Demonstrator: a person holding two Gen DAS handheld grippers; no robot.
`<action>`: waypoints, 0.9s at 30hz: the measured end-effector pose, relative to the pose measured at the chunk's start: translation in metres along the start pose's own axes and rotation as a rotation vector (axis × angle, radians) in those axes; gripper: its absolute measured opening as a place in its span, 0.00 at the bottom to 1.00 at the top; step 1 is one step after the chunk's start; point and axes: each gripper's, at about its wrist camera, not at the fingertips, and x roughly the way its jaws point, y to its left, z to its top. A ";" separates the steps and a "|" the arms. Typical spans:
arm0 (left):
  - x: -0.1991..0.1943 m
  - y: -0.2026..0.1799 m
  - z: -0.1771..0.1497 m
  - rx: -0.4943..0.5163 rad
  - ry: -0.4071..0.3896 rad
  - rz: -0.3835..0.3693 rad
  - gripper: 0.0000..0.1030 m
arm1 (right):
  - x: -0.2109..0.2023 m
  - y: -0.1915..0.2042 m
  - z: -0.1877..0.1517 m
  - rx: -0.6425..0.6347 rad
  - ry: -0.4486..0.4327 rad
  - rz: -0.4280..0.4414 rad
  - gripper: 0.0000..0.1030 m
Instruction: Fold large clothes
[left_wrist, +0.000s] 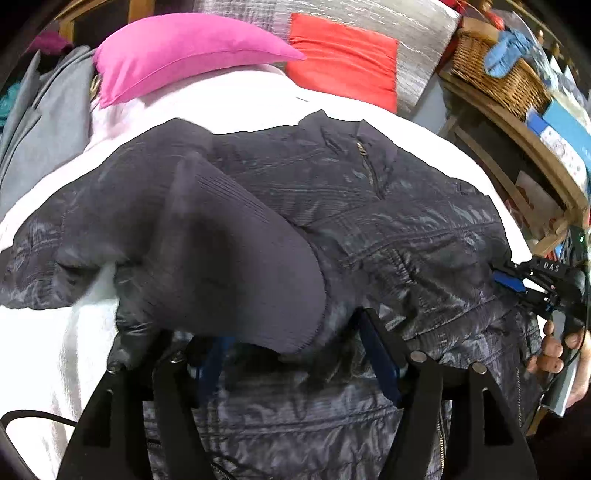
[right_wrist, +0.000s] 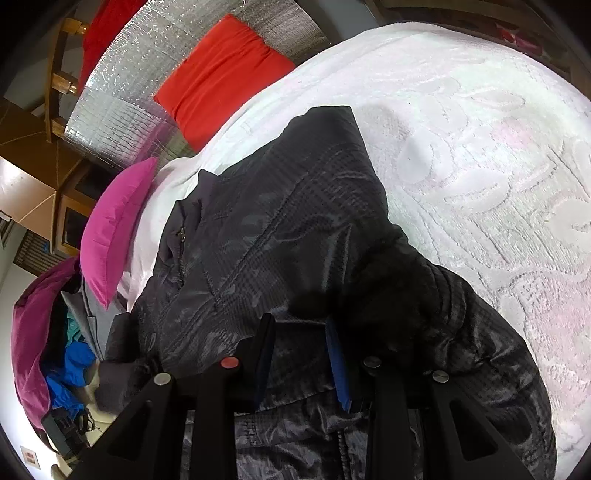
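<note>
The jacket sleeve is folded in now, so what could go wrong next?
The sleeve cuff lies loosely across the jacket between the left gripper fingers; it may catch and get dragged back out. The right gripper presses on slippery fabric, which might slide.

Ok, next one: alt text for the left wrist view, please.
A dark quilted jacket lies spread on a white bedspread, one ribbed-cuff sleeve folded across its body just ahead of the open left tongs. At the right edge, a hand holds the right tongs against the jacket. A pink pillow and a red pillow sit behind.
</note>
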 end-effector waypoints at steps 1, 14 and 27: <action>-0.001 0.007 -0.001 -0.021 0.003 -0.012 0.70 | 0.000 0.000 0.000 0.000 0.000 -0.001 0.31; -0.002 0.046 0.008 -0.277 -0.007 -0.163 0.48 | 0.000 -0.002 0.001 0.006 0.007 0.019 0.33; 0.011 0.014 0.044 -0.059 -0.188 0.184 0.21 | -0.002 -0.003 -0.001 0.006 0.012 0.032 0.33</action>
